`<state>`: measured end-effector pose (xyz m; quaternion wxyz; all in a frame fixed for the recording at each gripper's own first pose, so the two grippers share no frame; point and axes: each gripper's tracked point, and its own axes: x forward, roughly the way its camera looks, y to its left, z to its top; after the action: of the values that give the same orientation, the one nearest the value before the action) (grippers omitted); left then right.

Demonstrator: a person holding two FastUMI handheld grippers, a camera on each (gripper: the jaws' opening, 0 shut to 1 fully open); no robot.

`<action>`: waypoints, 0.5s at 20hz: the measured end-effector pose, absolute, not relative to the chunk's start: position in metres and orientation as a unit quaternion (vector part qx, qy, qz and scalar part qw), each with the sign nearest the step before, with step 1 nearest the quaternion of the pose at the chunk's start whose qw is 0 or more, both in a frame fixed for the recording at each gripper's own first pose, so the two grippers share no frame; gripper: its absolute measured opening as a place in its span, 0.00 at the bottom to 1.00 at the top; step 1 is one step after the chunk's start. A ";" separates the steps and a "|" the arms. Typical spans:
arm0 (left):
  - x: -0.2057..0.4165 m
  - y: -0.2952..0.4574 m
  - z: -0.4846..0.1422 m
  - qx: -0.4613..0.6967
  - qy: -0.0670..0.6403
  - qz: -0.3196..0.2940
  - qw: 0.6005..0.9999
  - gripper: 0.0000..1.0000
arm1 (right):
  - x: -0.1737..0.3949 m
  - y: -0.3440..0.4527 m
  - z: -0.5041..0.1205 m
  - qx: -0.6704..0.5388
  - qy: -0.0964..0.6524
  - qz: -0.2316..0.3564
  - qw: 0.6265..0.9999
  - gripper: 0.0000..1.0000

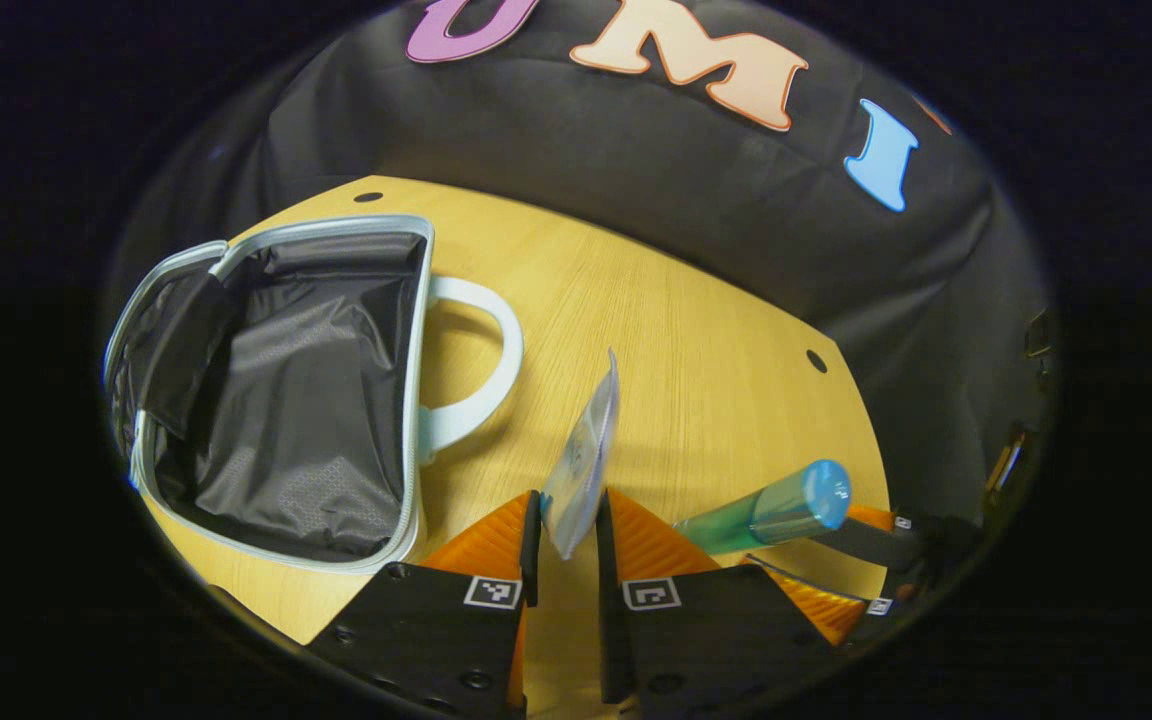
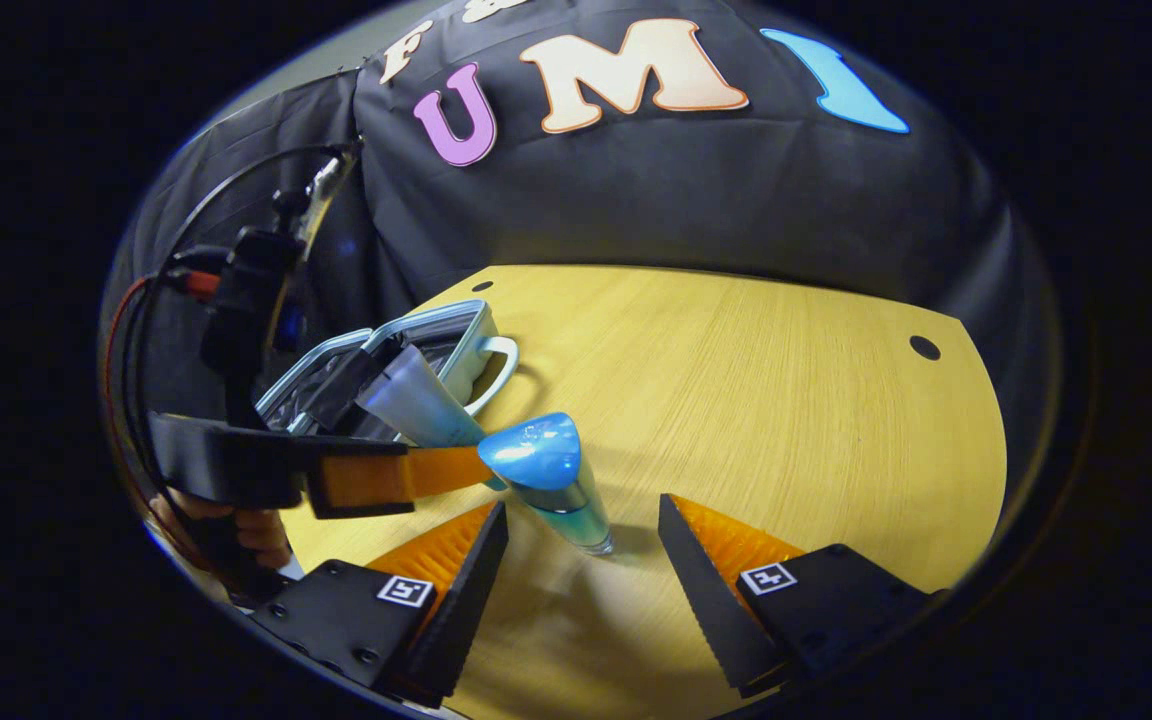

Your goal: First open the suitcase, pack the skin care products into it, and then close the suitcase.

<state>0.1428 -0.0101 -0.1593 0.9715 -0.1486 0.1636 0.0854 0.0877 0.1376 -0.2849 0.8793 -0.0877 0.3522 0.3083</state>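
Note:
The small suitcase point(image 1: 414, 330) lies open at the left of the table, its grey lining bare and its pale handle point(image 1: 496, 350) turned toward the table's middle. My left gripper point(image 1: 568, 510) is shut on a thin pale tube point(image 1: 588, 445), held edge-up above the wood just right of the case. A teal bottle with a blue cap point(image 2: 551, 465) stands on the table between the spread fingers of my right gripper point(image 2: 584, 510), which do not touch it. The same bottle point(image 1: 781, 510) appears in the left gripper view. In the right gripper view the tube point(image 2: 416, 405) hangs in front of the suitcase point(image 2: 476, 325).
The wooden table point(image 2: 786, 400) has a small hole point(image 2: 924, 347) near its far right corner and stretches bare to the right of the bottle. A hand point(image 2: 256, 530) holds the left gripper at the lower left. The black cloth wall stands close behind.

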 end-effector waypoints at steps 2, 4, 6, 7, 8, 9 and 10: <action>0.135 -0.016 -0.144 -0.159 0.154 0.076 0.972 0.22 | 0.089 0.145 -0.291 -0.094 0.349 0.314 0.878 0.91; 0.127 -0.015 -0.132 -0.163 0.149 0.073 0.973 0.22 | 0.090 0.152 -0.298 -0.100 0.346 0.319 0.877 0.88; 0.117 -0.012 -0.122 -0.165 0.146 0.071 0.973 0.22 | 0.093 0.158 -0.300 -0.106 0.336 0.319 0.880 0.84; 0.112 -0.010 -0.119 -0.165 0.146 0.071 0.973 0.22 | 0.097 0.158 -0.302 -0.113 0.329 0.315 0.883 0.72; 0.107 -0.006 -0.115 -0.164 0.147 0.072 0.973 0.22 | 0.101 0.159 -0.302 -0.117 0.323 0.312 0.886 0.68; 0.102 -0.001 -0.113 -0.163 0.146 0.076 0.973 0.22 | 0.103 0.159 -0.304 -0.123 0.318 0.308 0.888 0.60; 0.095 0.005 -0.111 -0.164 0.145 0.080 0.972 0.22 | 0.104 0.162 -0.303 -0.126 0.314 0.308 0.889 0.51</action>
<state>0.0951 0.0051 -0.1105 0.9725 -0.1639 0.1452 0.0798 0.1037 0.1618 -0.3033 0.8893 -0.1260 0.3136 0.3082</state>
